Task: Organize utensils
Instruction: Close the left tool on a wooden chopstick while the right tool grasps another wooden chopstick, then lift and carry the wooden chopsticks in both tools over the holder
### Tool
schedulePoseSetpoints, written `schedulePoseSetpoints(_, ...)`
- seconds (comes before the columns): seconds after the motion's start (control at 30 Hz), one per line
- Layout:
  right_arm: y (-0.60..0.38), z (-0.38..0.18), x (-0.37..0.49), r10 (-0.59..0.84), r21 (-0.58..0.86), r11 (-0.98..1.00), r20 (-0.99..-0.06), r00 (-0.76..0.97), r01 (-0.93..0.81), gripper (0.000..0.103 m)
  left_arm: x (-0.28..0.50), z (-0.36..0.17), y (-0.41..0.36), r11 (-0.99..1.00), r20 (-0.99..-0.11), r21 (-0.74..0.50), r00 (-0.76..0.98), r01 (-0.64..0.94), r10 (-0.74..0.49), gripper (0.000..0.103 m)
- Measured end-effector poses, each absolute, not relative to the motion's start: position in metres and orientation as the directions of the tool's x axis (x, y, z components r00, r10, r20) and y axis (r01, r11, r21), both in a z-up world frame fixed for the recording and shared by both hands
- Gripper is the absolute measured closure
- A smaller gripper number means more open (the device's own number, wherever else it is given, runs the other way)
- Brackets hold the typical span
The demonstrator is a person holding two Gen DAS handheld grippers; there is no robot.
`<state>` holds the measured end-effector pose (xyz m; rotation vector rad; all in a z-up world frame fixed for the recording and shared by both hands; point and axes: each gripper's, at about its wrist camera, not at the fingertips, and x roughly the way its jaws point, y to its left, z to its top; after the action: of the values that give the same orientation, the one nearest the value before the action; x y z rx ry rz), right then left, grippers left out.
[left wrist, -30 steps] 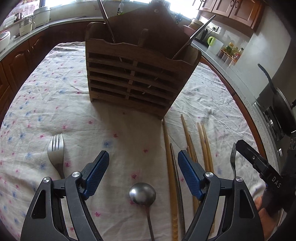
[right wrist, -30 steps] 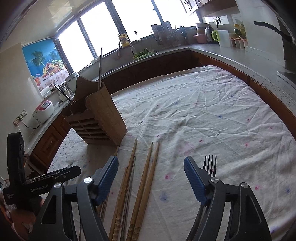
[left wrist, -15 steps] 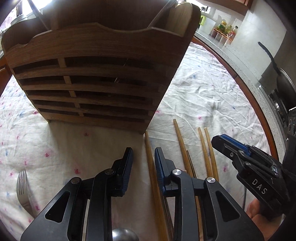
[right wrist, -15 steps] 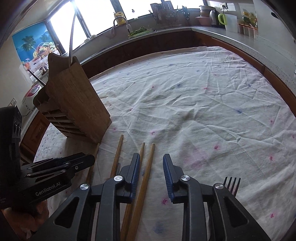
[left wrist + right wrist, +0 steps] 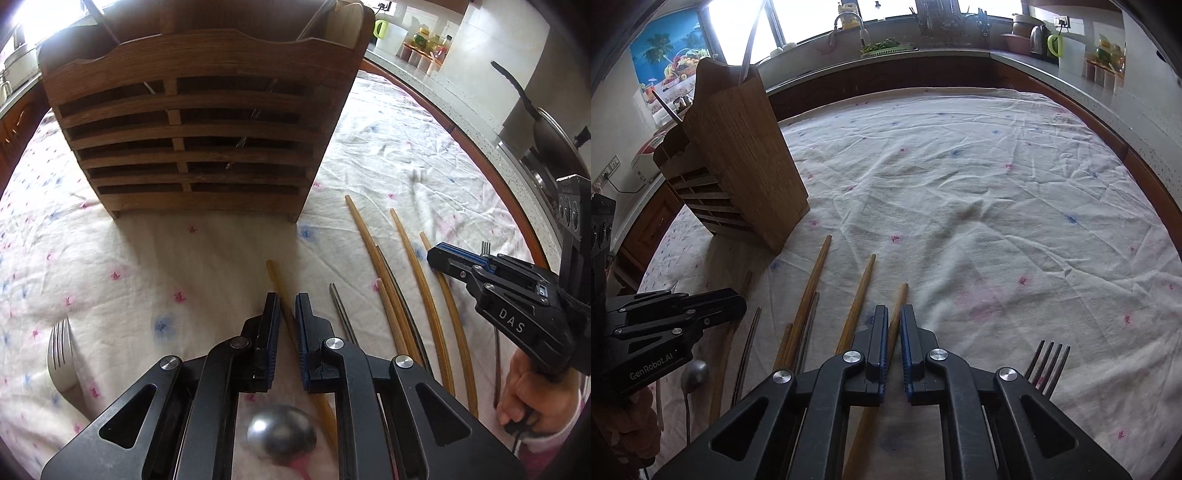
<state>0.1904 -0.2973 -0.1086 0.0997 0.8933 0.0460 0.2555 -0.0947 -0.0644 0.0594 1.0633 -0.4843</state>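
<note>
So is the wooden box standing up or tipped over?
Standing up. The wooden box rests flat on the tablecloth, utensil handles poking out its top.

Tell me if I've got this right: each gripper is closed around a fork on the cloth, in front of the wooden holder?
Not forks. Each gripper is closed around a chopstick: the left gripper on a pale chopstick, the right gripper on a brown chopstick, per the wrist views. The rest holds.

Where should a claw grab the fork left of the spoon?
Take the fork at the narrow neck just below its tines, coming straight down with fingers across its width. It lies flat on the tablecloth, tines toward the wooden holder; its handle runs out of view.
</note>
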Motion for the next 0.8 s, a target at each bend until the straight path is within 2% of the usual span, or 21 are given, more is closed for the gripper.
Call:
schedulePoseSetpoints(0.2,-0.309,-0.108,0.182,0.117,0.173,0.985,-0.77,0.628,0.028,0.094,0.25,-0.063,-0.083,0.908,-0.857,-0.212,0.378,0.361,-0.35,0.094)
schedulePoseSetpoints(0.33,-0.306,-0.107,0.184,0.111,0.172,0.984,-0.775,0.622,0.039,0.087,0.256,-0.062,-0.093,0.921,-0.869,-0.19,0.379,0.341,-0.32,0.091)
schedulePoseSetpoints(0.53,-0.302,-0.109,0.189,0.099,0.154,0.987,-0.772,0.628,0.034,0.084,0.26,-0.062,-0.099,0.946,-0.879,-0.194,0.382,0.26,-0.285,0.09)
schedulePoseSetpoints(0.8,-0.296,-0.111,0.191,0.081,0.115,0.993,-0.769,0.634,0.012,0.083,0.247,-0.062,-0.117,0.956,-0.868,-0.076,0.453,0.285,-0.204,0.092)
